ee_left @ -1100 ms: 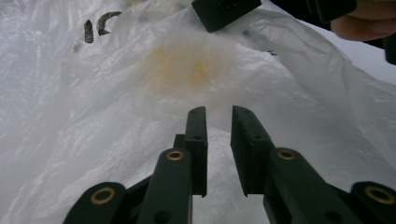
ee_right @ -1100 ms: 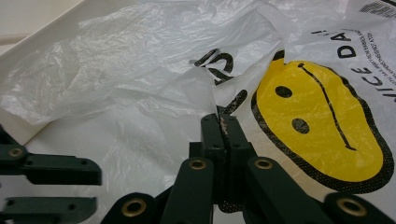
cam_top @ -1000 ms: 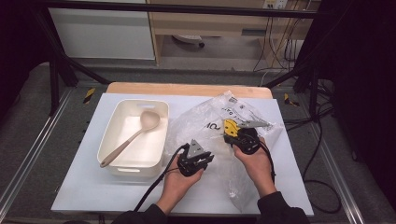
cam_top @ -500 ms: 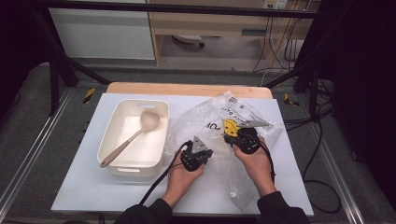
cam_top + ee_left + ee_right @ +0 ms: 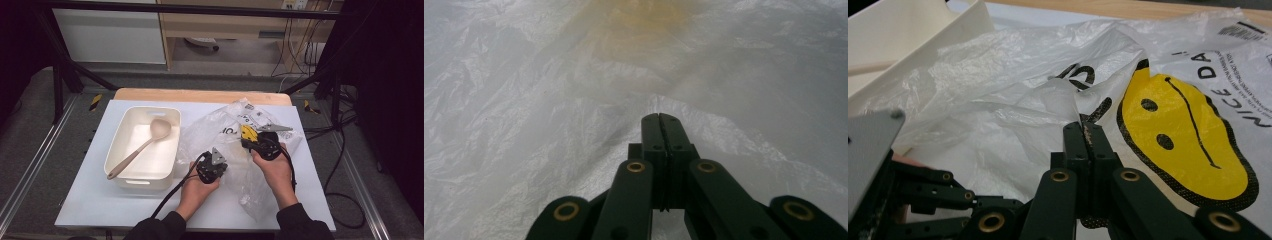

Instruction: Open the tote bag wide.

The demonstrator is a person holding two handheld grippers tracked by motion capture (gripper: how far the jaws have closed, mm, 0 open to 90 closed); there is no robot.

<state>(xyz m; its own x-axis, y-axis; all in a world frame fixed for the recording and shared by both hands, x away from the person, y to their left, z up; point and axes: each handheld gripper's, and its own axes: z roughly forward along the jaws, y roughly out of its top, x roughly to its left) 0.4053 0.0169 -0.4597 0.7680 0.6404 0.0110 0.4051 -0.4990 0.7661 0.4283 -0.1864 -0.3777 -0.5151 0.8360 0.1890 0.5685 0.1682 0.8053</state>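
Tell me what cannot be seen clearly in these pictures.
- Inside of the plastic bag: hidden by its own crumpled film, high view.
- Small print on the bag: too small, high view.
- Yellow patch: blurred behind film, left gripper view.
- Tray: cut off by the edge, right gripper view.

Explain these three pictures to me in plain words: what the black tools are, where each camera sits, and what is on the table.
A person holds a two-jaw claw in each hand. The high view looks down on the table. On it stand a white tub with a spoon inside and a crumpled plastic bag with a yellow smiley.

The other two pictures come from cameras riding on the claws, looking along their black jaws. The left claw has just closed and pinches a fold of the bag. The right claw is shut on the bag's edge beside the smiley.
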